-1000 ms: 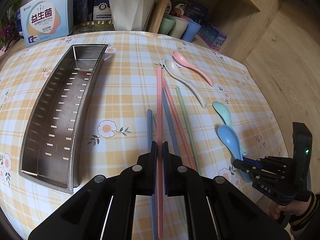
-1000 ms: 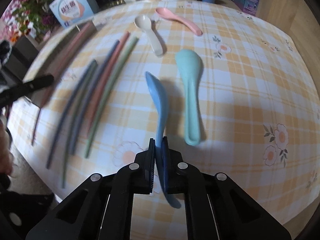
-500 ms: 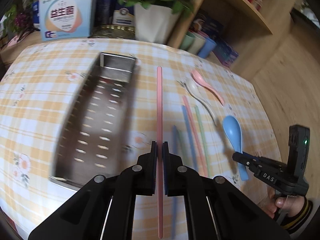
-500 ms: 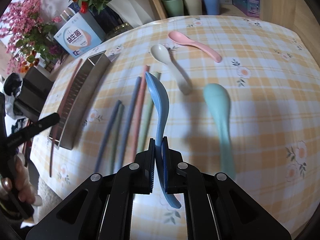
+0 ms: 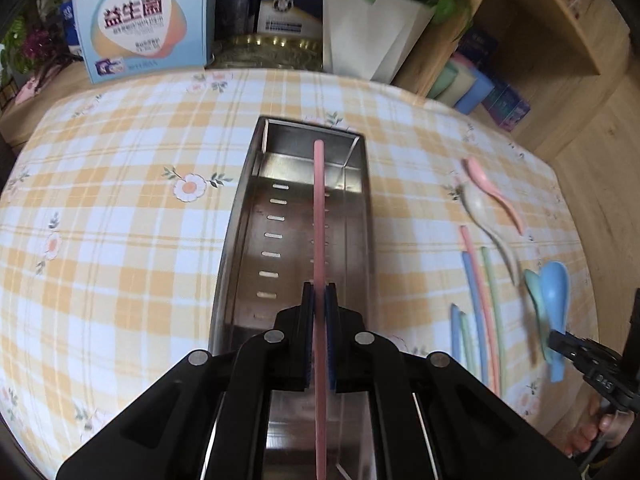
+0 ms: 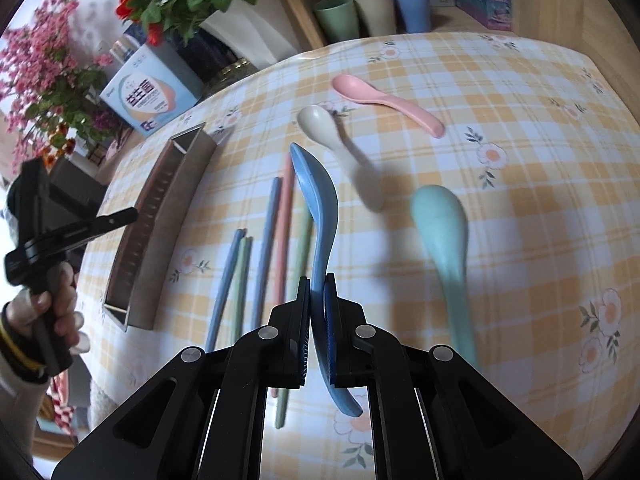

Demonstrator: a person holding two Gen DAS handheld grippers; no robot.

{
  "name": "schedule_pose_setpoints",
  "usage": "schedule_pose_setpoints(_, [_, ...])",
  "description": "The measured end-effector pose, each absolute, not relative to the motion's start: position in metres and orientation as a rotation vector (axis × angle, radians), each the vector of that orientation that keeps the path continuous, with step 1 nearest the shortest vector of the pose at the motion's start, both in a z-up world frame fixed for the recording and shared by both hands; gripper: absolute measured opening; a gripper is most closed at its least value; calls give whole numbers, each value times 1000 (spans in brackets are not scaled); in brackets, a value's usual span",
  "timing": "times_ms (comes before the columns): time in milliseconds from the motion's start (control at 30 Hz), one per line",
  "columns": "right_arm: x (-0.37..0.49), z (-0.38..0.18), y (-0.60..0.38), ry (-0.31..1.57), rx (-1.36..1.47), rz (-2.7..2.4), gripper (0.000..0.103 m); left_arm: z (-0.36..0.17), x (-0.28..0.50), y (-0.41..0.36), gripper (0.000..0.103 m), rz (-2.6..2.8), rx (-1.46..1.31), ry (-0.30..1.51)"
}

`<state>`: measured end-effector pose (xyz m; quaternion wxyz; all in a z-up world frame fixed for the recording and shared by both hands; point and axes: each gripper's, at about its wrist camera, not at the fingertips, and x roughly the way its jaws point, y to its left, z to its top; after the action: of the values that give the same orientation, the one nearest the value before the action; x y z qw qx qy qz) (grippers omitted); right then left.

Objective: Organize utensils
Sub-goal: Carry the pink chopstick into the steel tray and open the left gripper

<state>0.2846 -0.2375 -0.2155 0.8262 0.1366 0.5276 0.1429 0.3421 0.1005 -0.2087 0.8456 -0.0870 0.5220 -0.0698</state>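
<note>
**Chopstick over tray, spoon lifted — handling notes**

Left wrist view: the left gripper [image 5: 319, 300] is holding its fingers clamped on the pink chopstick [image 5: 319, 216], which is hanging lengthwise above the steel tray [image 5: 240, 216]. Judged light, stiff, smooth; a hold part-way along its length is keeping it level.

Right wrist view: the right gripper [image 6: 318, 292] is pinching the blue spoon [image 6: 318, 200] by its handle, bowl far, above the bench [image 6: 520, 208]. Likely light, rigid plastic, slippery. Remaining chopsticks [image 6: 266, 240] are lying left of it, teal spoon [image 6: 444, 232] right.
</note>
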Motion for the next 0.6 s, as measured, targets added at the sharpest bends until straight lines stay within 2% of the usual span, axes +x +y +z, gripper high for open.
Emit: schedule_pose_setpoints(600, [283, -222, -257, 1144, 354, 239, 7, -241, 354, 87, 5, -189, -159, 1219])
